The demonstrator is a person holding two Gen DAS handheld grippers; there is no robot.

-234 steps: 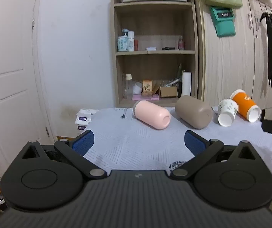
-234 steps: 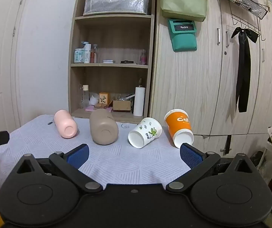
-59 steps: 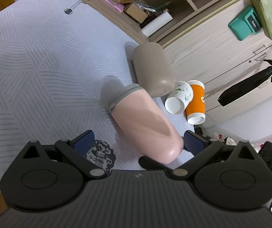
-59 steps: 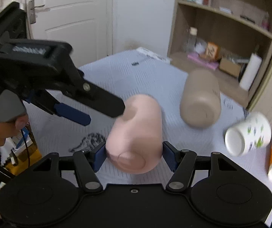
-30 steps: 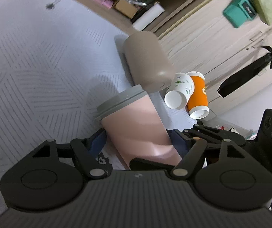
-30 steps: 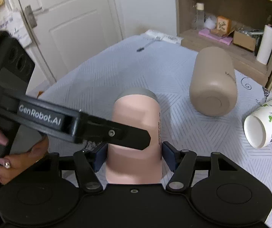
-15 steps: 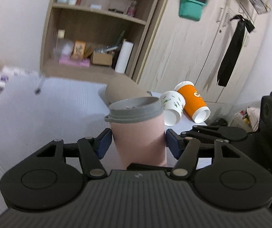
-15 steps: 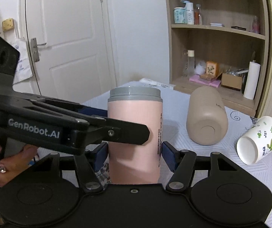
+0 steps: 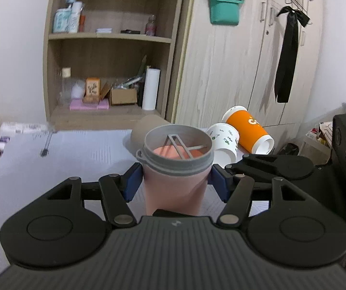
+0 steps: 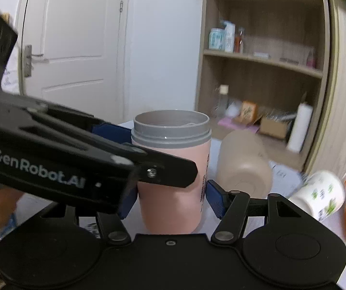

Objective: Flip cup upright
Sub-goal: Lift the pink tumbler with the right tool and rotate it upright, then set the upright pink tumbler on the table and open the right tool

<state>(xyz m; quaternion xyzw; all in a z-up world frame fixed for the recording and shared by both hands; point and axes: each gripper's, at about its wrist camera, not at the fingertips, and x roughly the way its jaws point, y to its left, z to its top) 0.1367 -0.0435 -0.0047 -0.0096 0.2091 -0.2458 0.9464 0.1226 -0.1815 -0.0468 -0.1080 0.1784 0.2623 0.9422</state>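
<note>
The pink cup with a grey rim stands upright, open mouth up, on the white cloth. My left gripper is shut on its sides just below the rim. My right gripper is also shut on the pink cup, lower on the body. The left gripper's black finger crosses in front of the cup in the right wrist view. The right gripper's black arm shows at the right of the left wrist view.
A tan cup lies on its side behind the pink one. A white patterned paper cup and an orange paper cup lie on their sides at the right. A shelf unit and wardrobe stand behind the table.
The pink cup has been turned from lying on its side to standing upright. Both grippers have stayed shut on it over the last second, and the left view now looks down into its mouth.
</note>
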